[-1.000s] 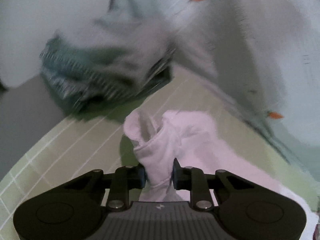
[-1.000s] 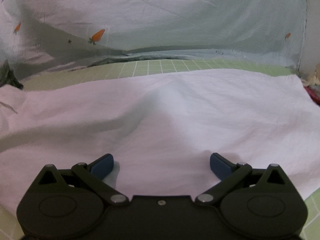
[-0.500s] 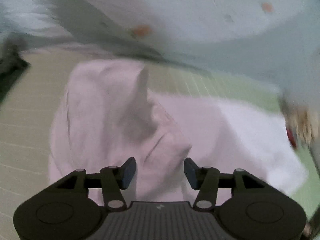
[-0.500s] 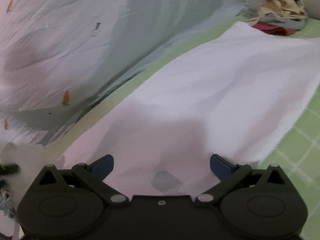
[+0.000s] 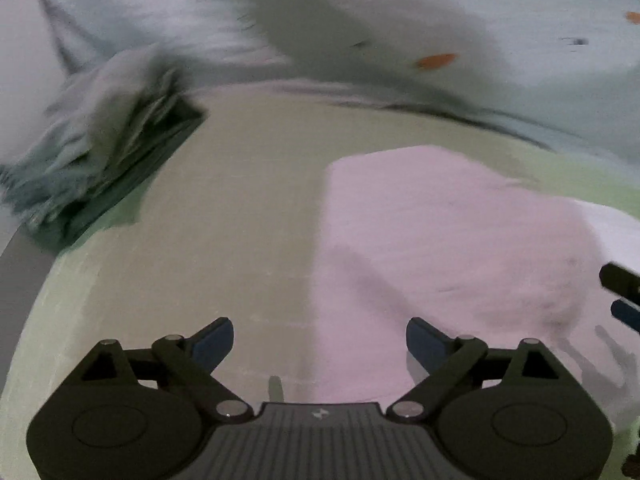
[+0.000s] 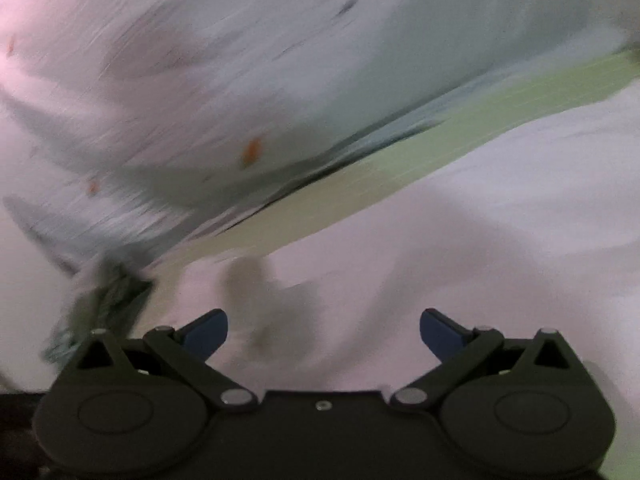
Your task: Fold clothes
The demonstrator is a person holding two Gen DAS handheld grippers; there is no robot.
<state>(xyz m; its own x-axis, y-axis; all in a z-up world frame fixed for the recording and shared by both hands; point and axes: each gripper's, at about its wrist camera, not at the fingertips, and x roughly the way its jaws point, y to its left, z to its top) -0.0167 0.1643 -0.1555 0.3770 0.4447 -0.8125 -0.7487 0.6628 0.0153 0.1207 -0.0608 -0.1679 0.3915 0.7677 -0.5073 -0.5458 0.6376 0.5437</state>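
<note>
A pale green bed sheet (image 5: 240, 208) covers the surface. The left gripper (image 5: 319, 342) has just been opening; its jaws stand wide with nothing between them. The right gripper (image 6: 324, 334) is spread wide and empty too. The white garment (image 5: 440, 240) lies flat just ahead, folded clothes (image 5: 100, 152) farther left.

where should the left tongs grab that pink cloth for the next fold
Probably the near left corner of the pink cloth. Its straight left edge lies flat on the green checked sheet between the open left tongs, so come in low from the bare sheet on the left and pinch that edge; the middle is flat and offers no ridge.
</note>
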